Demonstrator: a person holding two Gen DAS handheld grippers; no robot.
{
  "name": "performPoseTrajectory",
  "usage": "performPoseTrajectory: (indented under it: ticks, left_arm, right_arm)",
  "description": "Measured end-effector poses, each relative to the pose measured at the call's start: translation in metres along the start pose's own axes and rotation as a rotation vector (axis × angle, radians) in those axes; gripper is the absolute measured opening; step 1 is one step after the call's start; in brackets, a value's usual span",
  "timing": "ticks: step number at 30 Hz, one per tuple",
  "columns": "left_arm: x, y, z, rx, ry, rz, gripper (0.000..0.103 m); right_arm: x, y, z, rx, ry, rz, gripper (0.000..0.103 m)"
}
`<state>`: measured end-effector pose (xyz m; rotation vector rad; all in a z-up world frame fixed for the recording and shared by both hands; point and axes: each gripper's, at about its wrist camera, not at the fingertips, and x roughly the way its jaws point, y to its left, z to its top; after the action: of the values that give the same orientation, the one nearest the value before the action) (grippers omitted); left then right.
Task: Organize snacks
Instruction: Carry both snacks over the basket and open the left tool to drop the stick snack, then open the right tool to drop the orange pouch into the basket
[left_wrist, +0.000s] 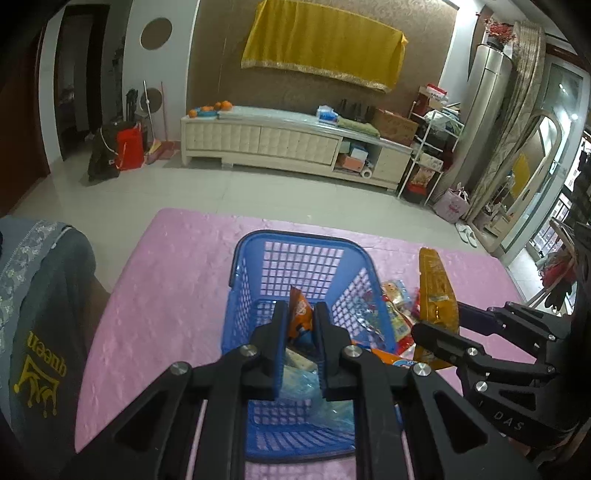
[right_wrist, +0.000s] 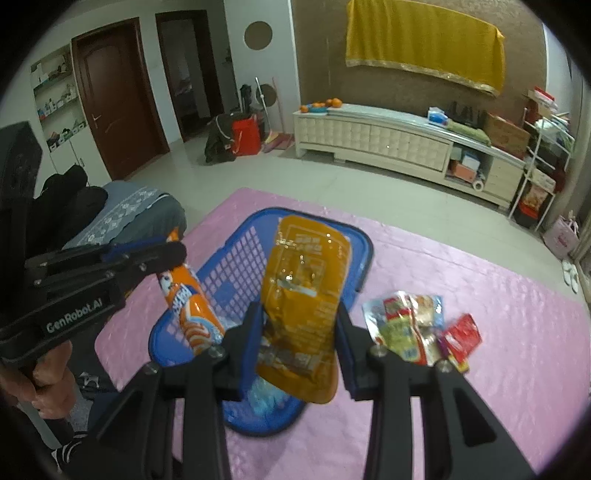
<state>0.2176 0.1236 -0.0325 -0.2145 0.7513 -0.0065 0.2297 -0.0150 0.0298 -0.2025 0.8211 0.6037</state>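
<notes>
A blue lattice basket (left_wrist: 258, 258) (right_wrist: 229, 266) stands on a pink mat. My left gripper (left_wrist: 301, 314) is shut on an orange snack packet (left_wrist: 300, 314) (right_wrist: 188, 299) and holds it upright over the basket. My right gripper (right_wrist: 301, 317) is shut on an amber snack pouch (right_wrist: 306, 280) (left_wrist: 436, 295) and holds it above the basket's right side. A pale blue packet (left_wrist: 306, 384) lies in the basket bottom. A pile of loose snack packets (right_wrist: 417, 328) (left_wrist: 397, 306) lies on the mat to the right of the basket.
The pink mat (right_wrist: 480, 302) covers the surface under the basket. A person's arm in a grey sleeve (left_wrist: 37, 314) is at the left. Beyond the mat are a tiled floor and a long white cabinet (left_wrist: 288, 140).
</notes>
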Motion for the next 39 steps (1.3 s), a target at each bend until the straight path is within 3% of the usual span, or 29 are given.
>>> performPoseTrajectory:
  ticks: [4, 10, 21, 24, 26, 28, 31, 39]
  left_arm:
    - [0.024, 0.013, 0.007, 0.017, 0.002, 0.028, 0.012]
    - [0.058, 0.026, 0.009, -0.026, 0.059, 0.004, 0.012]
    - [0.079, 0.015, 0.011, 0.044, 0.081, 0.057, 0.013]
    - [0.082, 0.014, 0.011, 0.057, 0.088, 0.075, 0.022]
    - [0.081, 0.013, 0.012, 0.059, 0.084, 0.083, 0.041]
    - [0.076, 0.010, 0.012, 0.060, 0.074, 0.075, 0.044]
    - [0.065, 0.010, 0.013, 0.050, 0.054, 0.056, 0.058]
    - [0.039, 0.024, 0.012, 0.044, 0.022, 0.097, 0.062]
  right_arm:
    - [0.026, 0.007, 0.007, -0.017, 0.018, 0.001, 0.042]
    - [0.058, 0.009, 0.012, -0.042, 0.068, -0.024, 0.042]
    - [0.088, 0.003, 0.014, -0.065, 0.123, -0.034, 0.042]
    - [0.091, 0.001, 0.014, -0.059, 0.122, -0.028, 0.042]
    - [0.092, -0.001, 0.013, -0.054, 0.123, -0.027, 0.042]
    - [0.090, -0.003, 0.012, -0.048, 0.122, -0.023, 0.042]
    - [0.086, -0.004, 0.012, -0.041, 0.113, -0.019, 0.042]
    - [0.085, 0.005, 0.018, -0.052, 0.129, -0.010, 0.042]
